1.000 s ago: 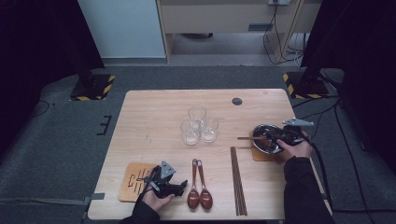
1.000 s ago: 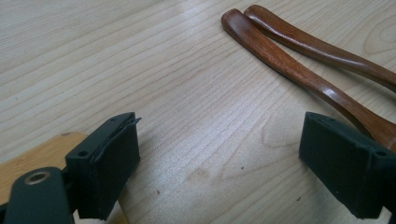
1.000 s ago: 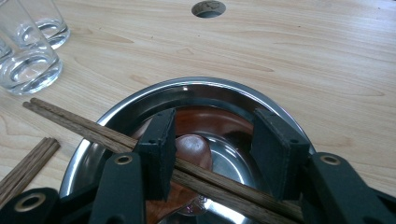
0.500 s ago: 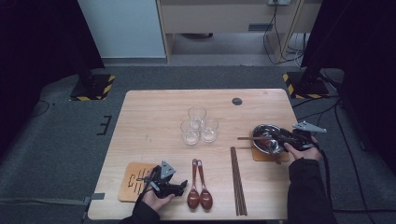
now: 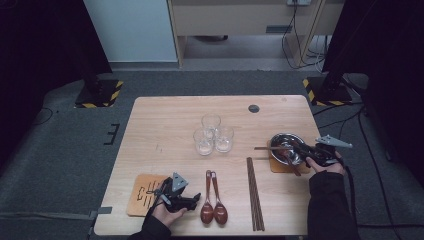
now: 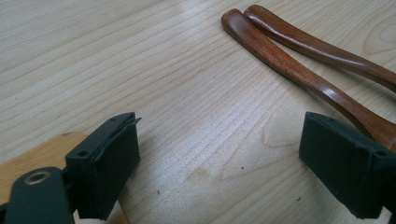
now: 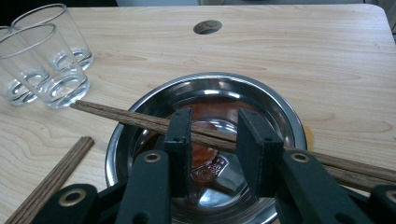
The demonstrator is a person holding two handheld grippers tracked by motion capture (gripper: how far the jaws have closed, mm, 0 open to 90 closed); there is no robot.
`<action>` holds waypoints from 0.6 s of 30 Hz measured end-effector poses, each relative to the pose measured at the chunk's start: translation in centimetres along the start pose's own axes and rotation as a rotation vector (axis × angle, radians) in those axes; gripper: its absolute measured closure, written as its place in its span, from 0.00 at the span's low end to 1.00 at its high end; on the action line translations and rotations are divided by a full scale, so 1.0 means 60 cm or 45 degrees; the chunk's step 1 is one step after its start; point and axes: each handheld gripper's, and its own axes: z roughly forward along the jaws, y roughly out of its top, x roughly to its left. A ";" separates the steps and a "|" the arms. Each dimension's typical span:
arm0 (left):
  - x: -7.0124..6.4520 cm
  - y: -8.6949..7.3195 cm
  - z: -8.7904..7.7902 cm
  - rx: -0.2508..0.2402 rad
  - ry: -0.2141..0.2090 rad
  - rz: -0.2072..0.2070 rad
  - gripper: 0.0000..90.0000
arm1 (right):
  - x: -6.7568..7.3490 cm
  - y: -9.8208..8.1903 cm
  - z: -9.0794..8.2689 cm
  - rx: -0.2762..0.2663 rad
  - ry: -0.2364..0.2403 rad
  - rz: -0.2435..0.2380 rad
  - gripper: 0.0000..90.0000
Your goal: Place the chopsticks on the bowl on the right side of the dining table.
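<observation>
R gripper (image 7: 212, 140) was closing over chopsticks (image 7: 140, 122) laid across bowl (image 7: 280, 116), not yet pinched; L gripper (image 6: 224, 163) rested open.

The right gripper (image 7: 212, 140) covers the middle of the chopsticks (image 7: 130, 119) across the metal bowl (image 7: 280, 121). At nine o'clock one glass (image 7: 11, 91) is cut off. Whether the pads touch wood is unclear.

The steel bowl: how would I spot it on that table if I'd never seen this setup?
Start at the wooden table and go to its right edge, where the right gripper reaches in. The steel bowl sits there on a brown coaster. It is the one shiny metal dish, with chopsticks lying across its rim.
</observation>
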 end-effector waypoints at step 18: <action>0.000 0.000 0.000 0.000 0.000 0.000 0.13 | -0.010 -0.010 0.007 0.026 -0.019 0.019 0.71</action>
